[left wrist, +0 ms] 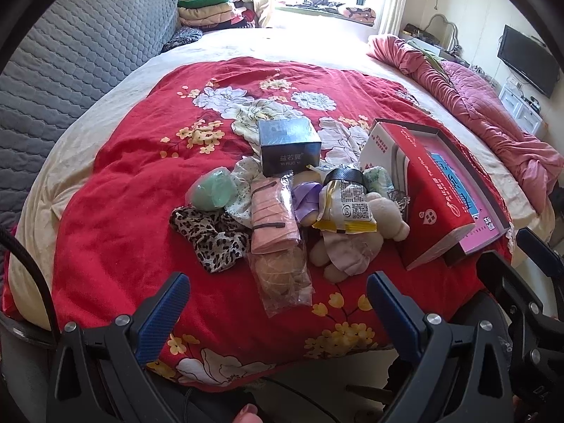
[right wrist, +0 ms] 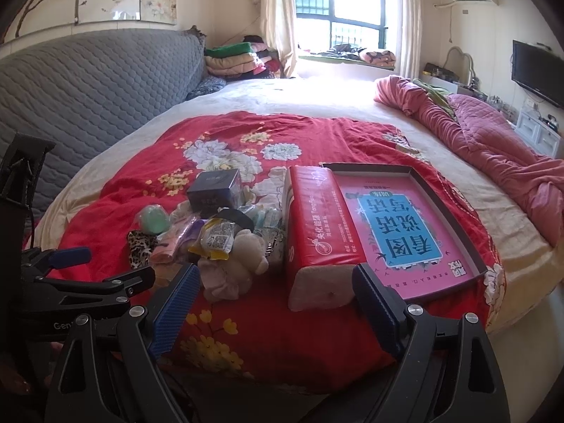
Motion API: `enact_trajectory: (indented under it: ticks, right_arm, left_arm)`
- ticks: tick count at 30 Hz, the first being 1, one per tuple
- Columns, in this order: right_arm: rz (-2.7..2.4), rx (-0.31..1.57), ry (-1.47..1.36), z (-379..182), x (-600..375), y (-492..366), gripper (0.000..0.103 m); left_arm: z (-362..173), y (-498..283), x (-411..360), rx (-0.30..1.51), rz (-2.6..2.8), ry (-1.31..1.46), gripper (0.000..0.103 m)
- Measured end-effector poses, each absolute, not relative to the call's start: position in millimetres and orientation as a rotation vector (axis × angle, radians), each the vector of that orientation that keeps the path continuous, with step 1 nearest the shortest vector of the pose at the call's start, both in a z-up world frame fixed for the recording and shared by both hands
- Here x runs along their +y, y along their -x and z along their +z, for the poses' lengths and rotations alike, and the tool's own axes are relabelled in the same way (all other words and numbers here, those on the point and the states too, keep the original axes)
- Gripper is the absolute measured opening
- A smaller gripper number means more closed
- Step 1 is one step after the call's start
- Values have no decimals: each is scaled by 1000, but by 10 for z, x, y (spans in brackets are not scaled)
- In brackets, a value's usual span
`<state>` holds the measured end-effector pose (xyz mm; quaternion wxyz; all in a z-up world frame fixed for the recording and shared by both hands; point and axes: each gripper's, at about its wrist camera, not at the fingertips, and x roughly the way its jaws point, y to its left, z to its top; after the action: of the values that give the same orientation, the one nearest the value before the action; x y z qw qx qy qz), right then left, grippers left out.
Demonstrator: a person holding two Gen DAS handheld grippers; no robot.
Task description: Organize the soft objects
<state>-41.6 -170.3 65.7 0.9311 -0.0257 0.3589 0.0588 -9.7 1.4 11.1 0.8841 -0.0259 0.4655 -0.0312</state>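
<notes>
Both grippers hang empty at the near edge, left gripper (left wrist: 276, 298) and right gripper (right wrist: 276, 290) with fingers spread wide. Soft objects sit heaped mid-blanket: plush bear (left wrist: 382, 218), leopard scrunchie (left wrist: 208, 232), left of the red tissue pack (right wrist: 317, 232). Risk: crinkly bagged items (left wrist: 282, 257) overlap, so one grab may drag neighbours.

- red floral blanket (left wrist: 116, 211): soft fuzzy cloth
- plush bear (left wrist: 384, 218): matt fluffy fabric
- snack packet (left wrist: 347, 208): shiny plastic
- headboard (right wrist: 88, 95): quilted grey cloth
- tissue pack (right wrist: 317, 232): glossy wrap
</notes>
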Motion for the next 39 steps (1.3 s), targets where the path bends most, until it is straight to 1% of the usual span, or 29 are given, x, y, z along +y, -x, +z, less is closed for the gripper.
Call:
enact_trajectory:
  ticks: [39]
  right_arm:
    - [121,720,48,675,-1716,461,89]
  left_arm:
    - [90,125,-23,974,-75,53,101]
